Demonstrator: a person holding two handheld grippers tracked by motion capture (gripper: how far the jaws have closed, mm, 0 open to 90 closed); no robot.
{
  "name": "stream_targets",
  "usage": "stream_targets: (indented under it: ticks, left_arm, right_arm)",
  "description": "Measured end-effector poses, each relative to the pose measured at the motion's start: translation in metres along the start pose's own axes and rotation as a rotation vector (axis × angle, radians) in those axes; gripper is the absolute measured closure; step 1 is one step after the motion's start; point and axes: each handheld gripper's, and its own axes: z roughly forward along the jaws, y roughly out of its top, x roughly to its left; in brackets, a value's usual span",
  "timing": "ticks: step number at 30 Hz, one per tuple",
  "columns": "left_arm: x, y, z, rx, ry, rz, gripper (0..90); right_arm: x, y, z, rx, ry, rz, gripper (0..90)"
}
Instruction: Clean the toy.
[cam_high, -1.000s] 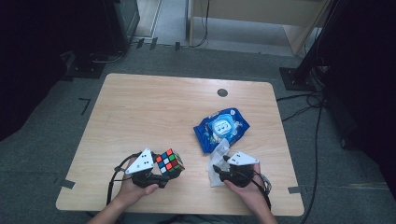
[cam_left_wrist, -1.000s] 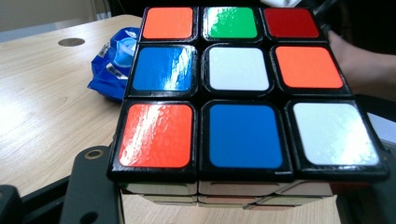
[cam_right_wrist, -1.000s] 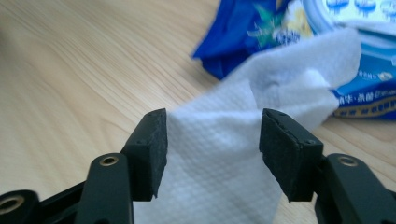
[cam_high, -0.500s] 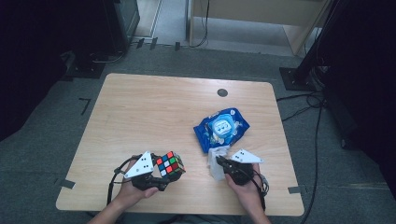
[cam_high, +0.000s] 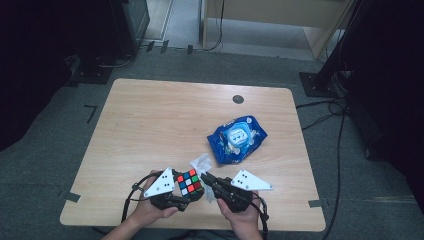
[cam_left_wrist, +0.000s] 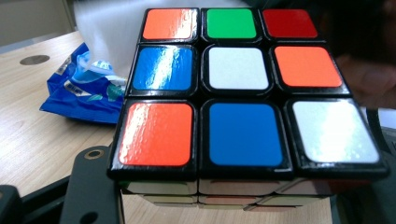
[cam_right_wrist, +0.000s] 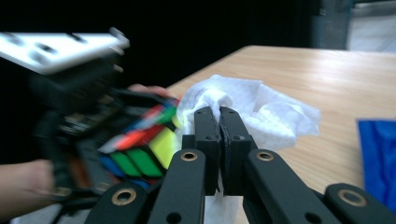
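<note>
Plainly, the work in hand is wiping the Rubik's cube (cam_high: 189, 181) with a wet wipe (cam_high: 202, 163), both held just above the table (cam_high: 150, 120) near the middle of its near edge. The likeliest slip, to my eye: the wipe is pinched by a small fold only, so a firm rub across the cube's face could drag the sheet out of the right gripper (cam_right_wrist: 219, 114), or tear it. A second risk is the cube itself twisting or popping loose if the rub pushes sideways against the left gripper's hold, since the cube's layers can turn under load. A third is the bare black jaw tips scraping the stickers if the wipe bunches away from them. The wipes pack (cam_high: 237, 139) lies right of centre, well apart from the hands, and looks out of harm's way. Left gripper (cam_high: 172, 197): narrow, clamped on the cube; in the left gripper view the scrambled top face sits right over its jaws, orange, blue and white squares nearest. Right gripper: jaws have just been closing and now stand pressed together with the wipe caught between them, its white bulk bunched beyond the tips and just beside the cube; whether it touches the cube I cannot tell.
</note>
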Motion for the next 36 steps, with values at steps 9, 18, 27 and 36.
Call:
stream_targets:
  ticks: [9,18,27,36]
  left_arm:
    - [0.009,0.001,-0.01,-0.015,0.039,-0.023,33.8]
    - [0.004,0.0,-0.001,0.005,0.034,-0.016,33.8]
    - [0.01,0.003,-0.01,-0.028,0.046,-0.045,33.8]
    - [0.015,-0.001,-0.015,-0.008,0.065,-0.042,33.8]
  right_arm:
    - [-0.018,-0.02,0.014,0.127,-0.129,0.038,88.0]
    - [0.006,0.003,-0.007,-0.023,-0.052,-0.026,87.2]
    - [-0.017,-0.018,0.01,0.162,-0.135,-0.005,87.3]
    - [-0.082,-0.013,-0.032,0.139,-0.43,0.014,87.1]
